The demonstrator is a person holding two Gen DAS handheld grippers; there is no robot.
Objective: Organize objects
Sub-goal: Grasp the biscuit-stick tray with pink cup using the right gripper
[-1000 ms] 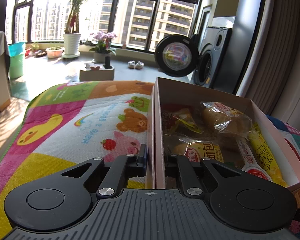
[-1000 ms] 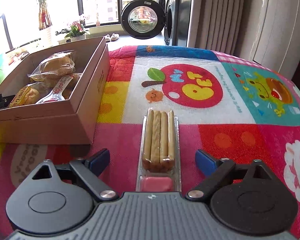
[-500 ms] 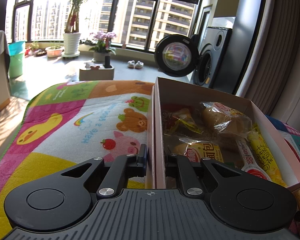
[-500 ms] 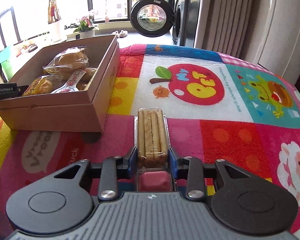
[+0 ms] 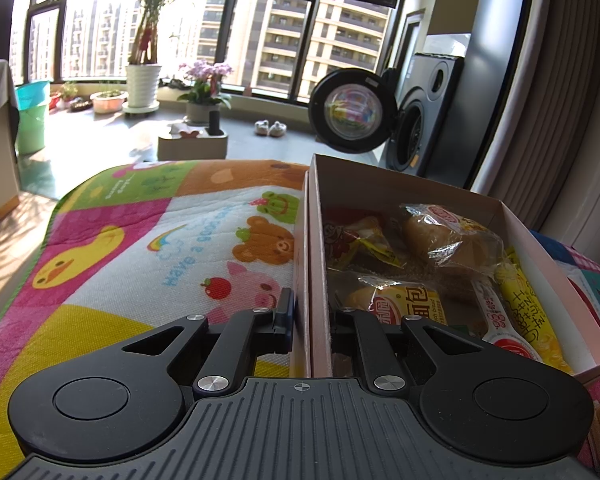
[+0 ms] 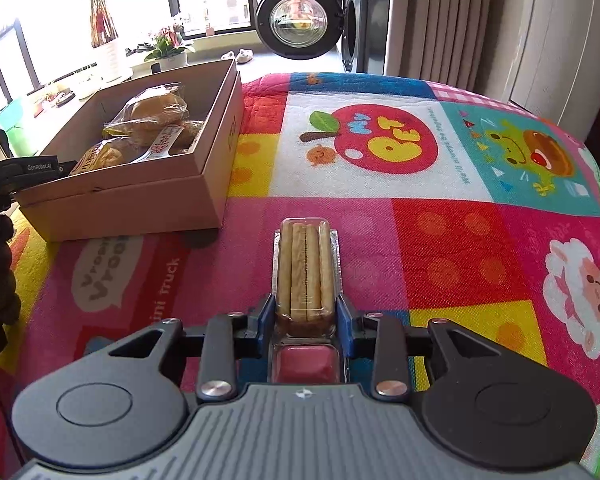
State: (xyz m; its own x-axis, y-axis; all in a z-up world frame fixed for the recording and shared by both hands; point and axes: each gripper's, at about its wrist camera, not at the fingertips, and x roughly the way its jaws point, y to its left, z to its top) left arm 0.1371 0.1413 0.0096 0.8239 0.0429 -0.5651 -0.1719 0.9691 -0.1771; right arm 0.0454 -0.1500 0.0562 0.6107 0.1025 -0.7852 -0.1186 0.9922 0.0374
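Right gripper (image 6: 305, 316): closed on biscuit-stick pack (image 6: 305, 270), clear tray pointing to 12 o'clock above play mat (image 6: 440, 240).
Left gripper (image 5: 310, 316): clamped on near wall of cardboard box (image 5: 314, 264).
Box contents: wrapped bread packets (image 5: 448, 236).
Box position, right view: 10 o'clock.

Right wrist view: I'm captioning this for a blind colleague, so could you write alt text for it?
The right gripper is shut on a clear biscuit stick pack with pink dip, above a colourful cartoon play mat. To the left stands an open cardboard box of wrapped breads.
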